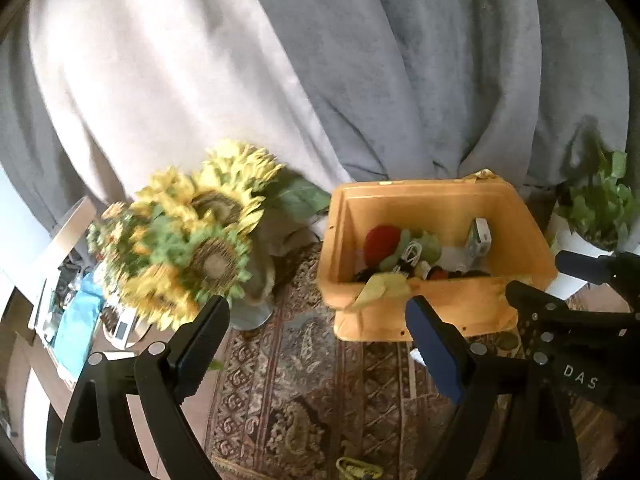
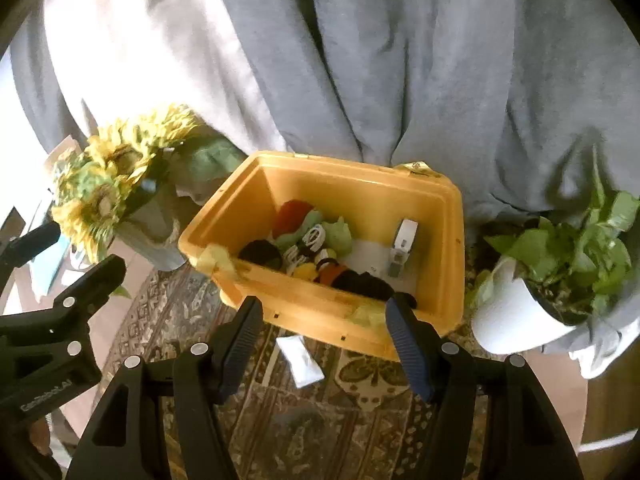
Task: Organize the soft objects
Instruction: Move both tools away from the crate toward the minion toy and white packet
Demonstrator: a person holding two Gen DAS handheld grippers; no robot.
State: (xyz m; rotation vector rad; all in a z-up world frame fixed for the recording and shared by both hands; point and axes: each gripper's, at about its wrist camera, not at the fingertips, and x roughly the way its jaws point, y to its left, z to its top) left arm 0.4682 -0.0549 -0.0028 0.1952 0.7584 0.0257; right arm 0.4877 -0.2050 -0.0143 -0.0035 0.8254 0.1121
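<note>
My left fingers [image 1: 316,316] and right fingers [image 2: 324,316] gape empty over open rug [image 2: 320,420], just short of the bin's [image 2: 440,200] near rim.

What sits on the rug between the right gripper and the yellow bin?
A small white packet lies on the patterned rug, between the right gripper and the yellow bin, in the right wrist view.

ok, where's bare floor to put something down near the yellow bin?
Free: the patterned rug in front of the yellow bin, apart from a small white packet. There is also a rug strip between the sunflower vase and the bin. Crowded: the bin's floor, full of soft items, and the potted plant close by its right side.
</note>
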